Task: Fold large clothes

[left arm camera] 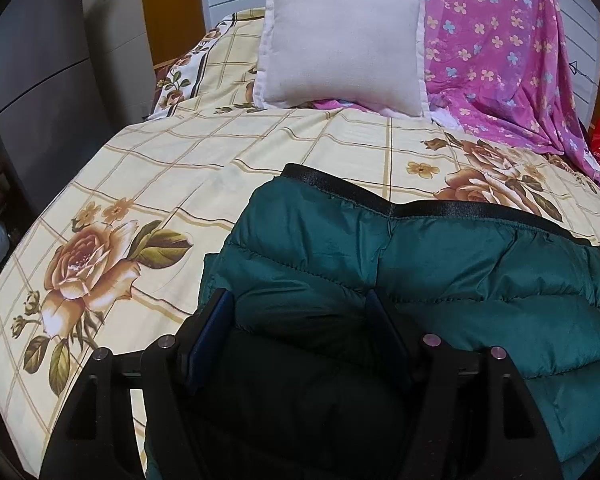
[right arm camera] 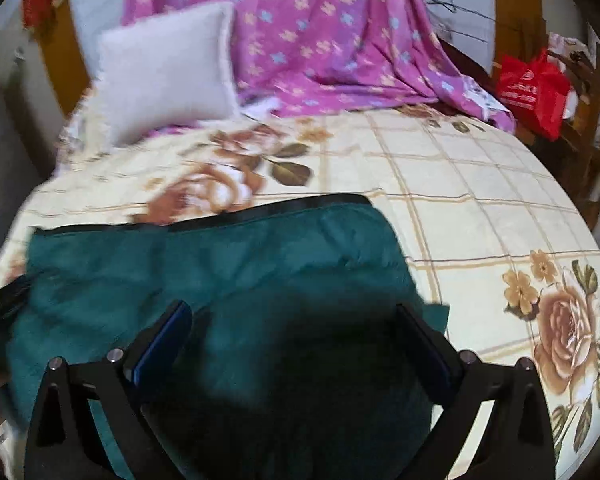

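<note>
Where blur allows: floral bedsheet, pillow.

Ahead of the left hand-held gripper, past the green padded jacket bulging between its spread fingers, the bed lies flat and bare up to the white pillow. Its left side is open bedsheet too. Beyond the right hand-held gripper, bare sheet runs ahead and rightward; the hanging purple cloth and red bag close off the far edge.
</note>
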`<state>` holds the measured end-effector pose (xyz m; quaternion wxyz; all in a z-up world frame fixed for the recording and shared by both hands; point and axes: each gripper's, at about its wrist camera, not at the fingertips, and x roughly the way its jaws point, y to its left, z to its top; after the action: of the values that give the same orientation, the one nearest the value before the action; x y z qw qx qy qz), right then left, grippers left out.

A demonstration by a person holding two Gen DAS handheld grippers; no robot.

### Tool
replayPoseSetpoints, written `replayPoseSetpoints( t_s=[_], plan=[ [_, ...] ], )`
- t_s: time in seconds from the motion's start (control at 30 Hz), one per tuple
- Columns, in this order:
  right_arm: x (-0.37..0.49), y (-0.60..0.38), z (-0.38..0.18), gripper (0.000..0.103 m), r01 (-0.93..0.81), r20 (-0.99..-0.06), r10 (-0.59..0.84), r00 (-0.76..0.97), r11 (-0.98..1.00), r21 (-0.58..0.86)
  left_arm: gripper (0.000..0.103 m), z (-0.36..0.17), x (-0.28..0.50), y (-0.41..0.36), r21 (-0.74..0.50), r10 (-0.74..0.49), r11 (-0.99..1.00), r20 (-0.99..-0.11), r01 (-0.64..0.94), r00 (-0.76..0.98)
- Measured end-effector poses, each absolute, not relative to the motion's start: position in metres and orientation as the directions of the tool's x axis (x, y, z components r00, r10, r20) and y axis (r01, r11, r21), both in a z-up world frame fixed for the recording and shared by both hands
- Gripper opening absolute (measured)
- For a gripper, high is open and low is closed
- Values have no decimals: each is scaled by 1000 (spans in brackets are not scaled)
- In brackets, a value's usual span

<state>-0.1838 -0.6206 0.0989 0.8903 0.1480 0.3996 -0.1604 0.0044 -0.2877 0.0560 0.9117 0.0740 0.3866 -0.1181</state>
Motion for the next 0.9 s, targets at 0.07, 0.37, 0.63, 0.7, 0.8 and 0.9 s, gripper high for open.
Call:
replayPoseSetpoints(
  t_s=[0.07, 0.37, 0.63, 0.7, 0.8, 0.9],
  plan=[
    [-195, -613, 94, 102, 399, -768, -175, 616, 910, 113, 51, 56, 4, -288, 43, -159, 961, -723, 273, 673],
    [-202, -614, 75, 103, 424, -793, -189, 579, 901, 95, 51, 76, -20, -261, -65, -249, 953, -729, 297, 637],
    [-245, -607, 99, 103, 426, -764, -145, 628, 886, 182, 51, 95, -57, -229, -114, -310, 936, -717, 333, 625],
    [-250, -609, 99, 103, 436, -769, -153, 621, 883, 177, 51, 96, -61, -224, -125, -319, 933, -717, 336, 620],
    [-256, -614, 100, 103, 454, -766, -151, 624, 869, 199, 51, 98, -66, -218, -130, -324, 932, -715, 337, 620],
    [-257, -617, 99, 103, 458, -769, -147, 622, 865, 206, 51, 98, -69, -213, -132, -324, 933, -714, 336, 620]
  ],
)
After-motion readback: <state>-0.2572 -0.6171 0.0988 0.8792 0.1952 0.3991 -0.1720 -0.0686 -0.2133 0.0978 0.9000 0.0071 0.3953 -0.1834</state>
